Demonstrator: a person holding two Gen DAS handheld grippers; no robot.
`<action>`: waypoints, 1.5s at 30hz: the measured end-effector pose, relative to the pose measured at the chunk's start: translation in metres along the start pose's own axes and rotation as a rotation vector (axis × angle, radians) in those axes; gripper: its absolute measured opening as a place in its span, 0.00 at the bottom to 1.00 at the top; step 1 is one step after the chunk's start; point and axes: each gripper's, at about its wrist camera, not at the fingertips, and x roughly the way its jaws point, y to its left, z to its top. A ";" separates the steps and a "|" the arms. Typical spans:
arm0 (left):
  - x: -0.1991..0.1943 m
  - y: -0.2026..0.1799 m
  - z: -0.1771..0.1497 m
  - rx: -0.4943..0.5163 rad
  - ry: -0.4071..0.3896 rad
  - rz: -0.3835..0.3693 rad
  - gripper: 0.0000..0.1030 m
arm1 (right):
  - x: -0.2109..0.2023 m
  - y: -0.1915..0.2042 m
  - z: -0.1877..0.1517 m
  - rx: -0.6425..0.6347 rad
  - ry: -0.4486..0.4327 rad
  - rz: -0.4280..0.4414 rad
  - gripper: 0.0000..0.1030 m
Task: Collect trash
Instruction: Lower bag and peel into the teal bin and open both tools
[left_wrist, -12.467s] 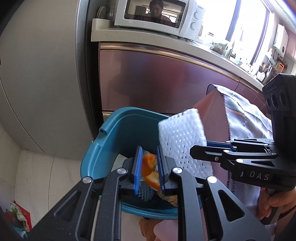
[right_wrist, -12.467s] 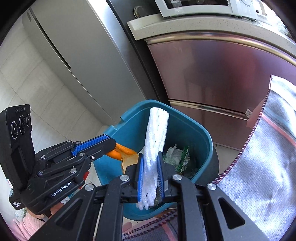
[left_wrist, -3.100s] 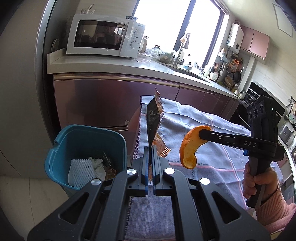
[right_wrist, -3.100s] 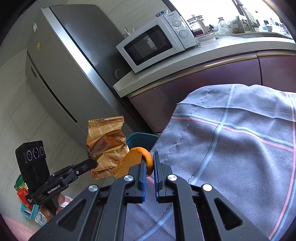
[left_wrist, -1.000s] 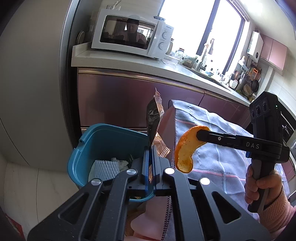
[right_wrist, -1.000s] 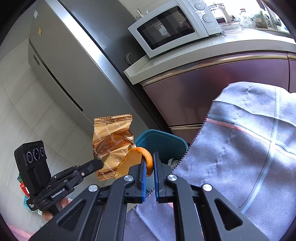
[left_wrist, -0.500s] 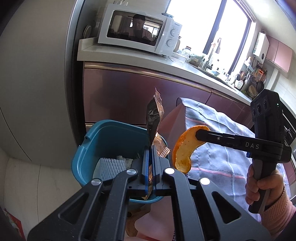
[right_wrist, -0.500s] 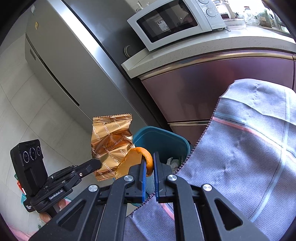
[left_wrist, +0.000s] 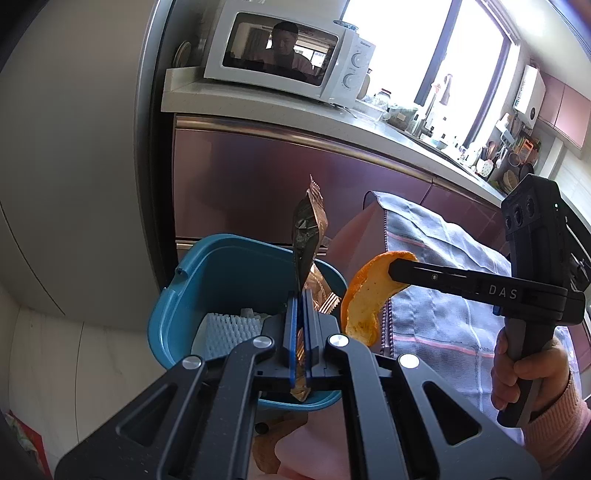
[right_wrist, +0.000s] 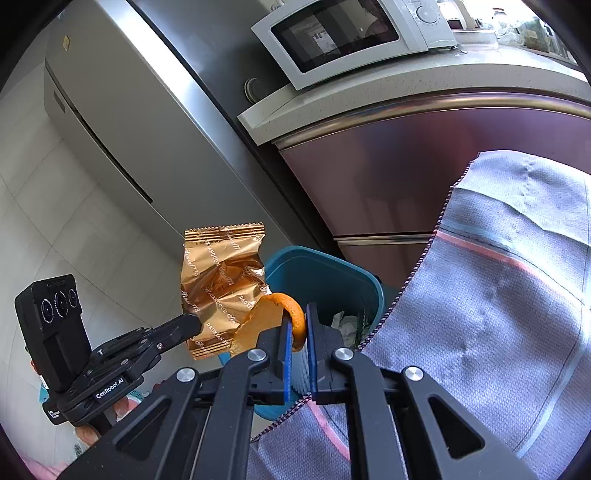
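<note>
Left claw (left_wrist: 300, 295) clamps gold wrapper (left_wrist: 308, 236) — edge-on; right claw (right_wrist: 297, 317) clamps orange peel (right_wrist: 271, 319).

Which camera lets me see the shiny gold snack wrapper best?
The right wrist view. There the gold wrapper faces the camera flat, with its crinkles and printed writing showing, pinched at its lower edge by the left gripper. The left wrist view catches the wrapper only edge-on, a thin strip standing up from between that gripper's fingers.
</note>
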 end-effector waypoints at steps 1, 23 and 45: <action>0.001 0.000 0.000 -0.001 0.001 0.003 0.03 | 0.001 0.000 0.001 -0.001 0.002 -0.001 0.06; 0.022 0.010 -0.002 -0.030 0.034 0.050 0.03 | 0.033 0.006 0.006 -0.017 0.061 -0.039 0.06; 0.094 0.026 -0.010 -0.051 0.164 0.117 0.13 | 0.085 0.006 0.019 -0.015 0.155 -0.110 0.14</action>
